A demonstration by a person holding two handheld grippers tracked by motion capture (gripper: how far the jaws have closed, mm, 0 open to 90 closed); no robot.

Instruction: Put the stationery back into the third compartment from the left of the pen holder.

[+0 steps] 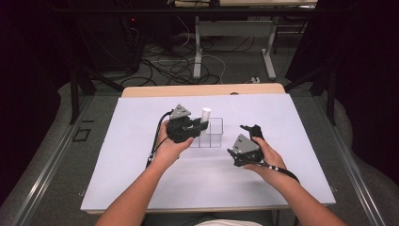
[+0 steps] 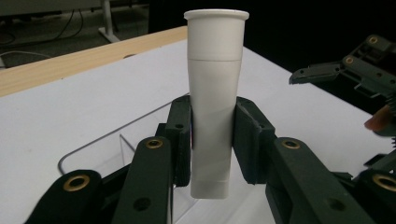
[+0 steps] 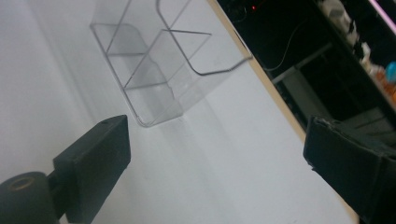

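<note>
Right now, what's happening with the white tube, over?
Left gripper clamped on upright white plastic tube, over clear plastic organizer. Right gripper open, empty. Nothing blocking.

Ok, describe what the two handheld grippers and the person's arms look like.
Both the left gripper and the right gripper are black, each topped by a grey three-cornered plate and trailing a black cable. The jaws are blocky black links with brass-coloured pivot rings. The person's forearms are bare, no sleeves showing.

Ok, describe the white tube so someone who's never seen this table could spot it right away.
Start at the white table and find the clear plastic organizer near its middle. At the organizer's left end the left gripper is clamped on the white tube. The tube stands upright, cap end up, the one opaque white thing among black jaws and clear walls.
</note>
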